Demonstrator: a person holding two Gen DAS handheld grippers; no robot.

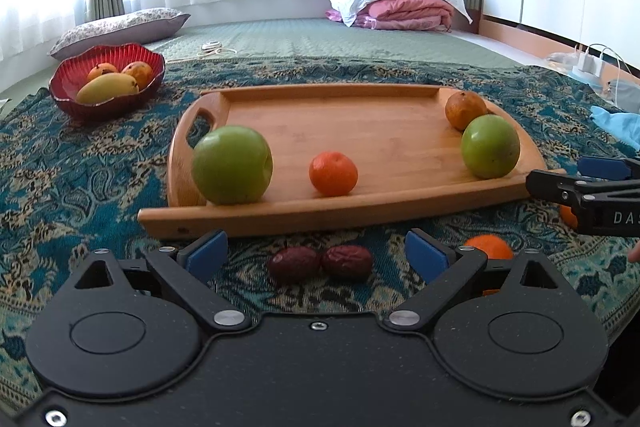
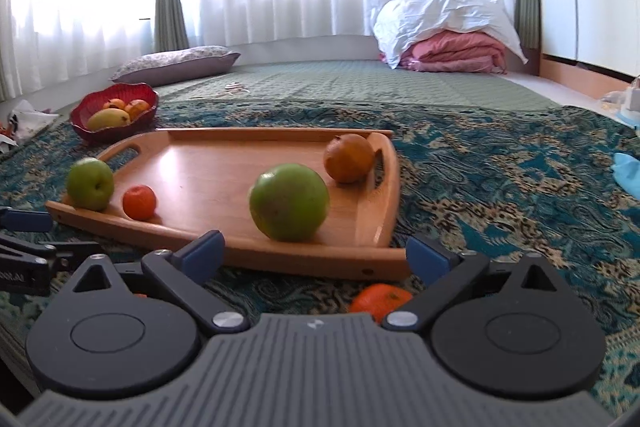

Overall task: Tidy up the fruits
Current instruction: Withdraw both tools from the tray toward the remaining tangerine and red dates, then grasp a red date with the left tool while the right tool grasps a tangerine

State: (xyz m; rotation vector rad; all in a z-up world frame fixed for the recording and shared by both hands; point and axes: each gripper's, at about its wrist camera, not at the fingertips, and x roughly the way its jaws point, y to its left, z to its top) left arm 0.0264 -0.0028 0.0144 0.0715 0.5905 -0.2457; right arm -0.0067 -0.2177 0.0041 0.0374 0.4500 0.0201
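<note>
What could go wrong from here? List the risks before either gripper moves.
1. The two dates lie touching on the cloth in front of the open left gripper; closing on one may nudge the other away.
2. The green apple sits loose on the tray near its front rim; bumping that rim could set it rolling.
3. The orange lies close under the open right gripper, partly hidden, so a grab may miss it.

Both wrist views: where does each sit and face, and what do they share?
Left wrist: low over the patterned cloth, facing two red dates and the wooden tray; own open left claw shows, right claw at the edge.
Right wrist: near the tray's right corner, above a tangerine; own open claw shows.
Shared: tray, green apples, red bowl.
</note>
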